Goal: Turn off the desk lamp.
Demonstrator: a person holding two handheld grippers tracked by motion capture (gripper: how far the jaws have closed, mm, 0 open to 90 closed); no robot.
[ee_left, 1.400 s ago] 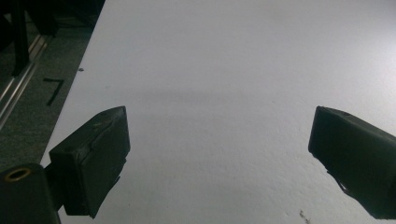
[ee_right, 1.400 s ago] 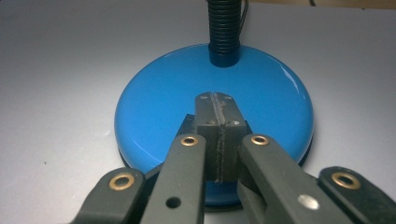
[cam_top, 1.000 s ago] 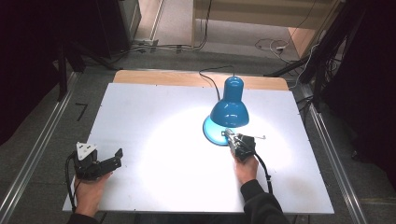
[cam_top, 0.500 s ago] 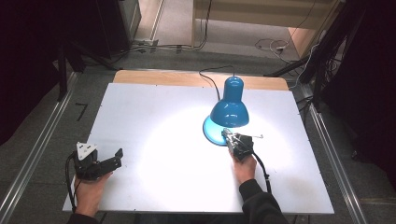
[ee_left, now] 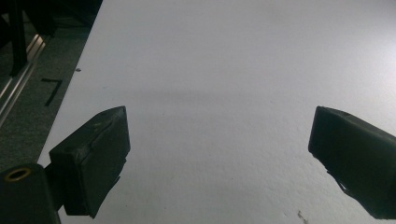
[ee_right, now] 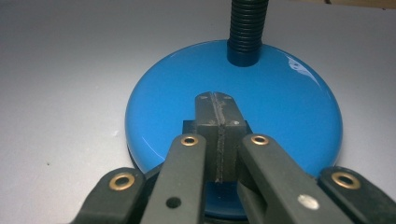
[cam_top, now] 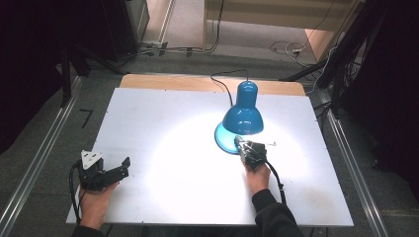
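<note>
A blue desk lamp [cam_top: 243, 117] stands lit at the back right of the white table [cam_top: 163, 123] and throws a bright pool of light on it. My right gripper [cam_top: 241, 143] is shut, its jaws pressed together with nothing between them. Its tips rest on top of the lamp's round blue base [ee_right: 285, 98], over a small dark block [ee_right: 187, 127] set into it. The ribbed black neck [ee_right: 246, 28] rises just behind. My left gripper [cam_top: 122, 167] lies low at the front left, jaws wide open over bare table, far from the lamp.
The lamp's black cord [cam_top: 223, 81] runs off the back edge over a wooden strip [cam_top: 163, 83]. Metal rails [cam_top: 42, 158] flank the table on both sides. Cables lie on the floor [cam_top: 291, 49] behind.
</note>
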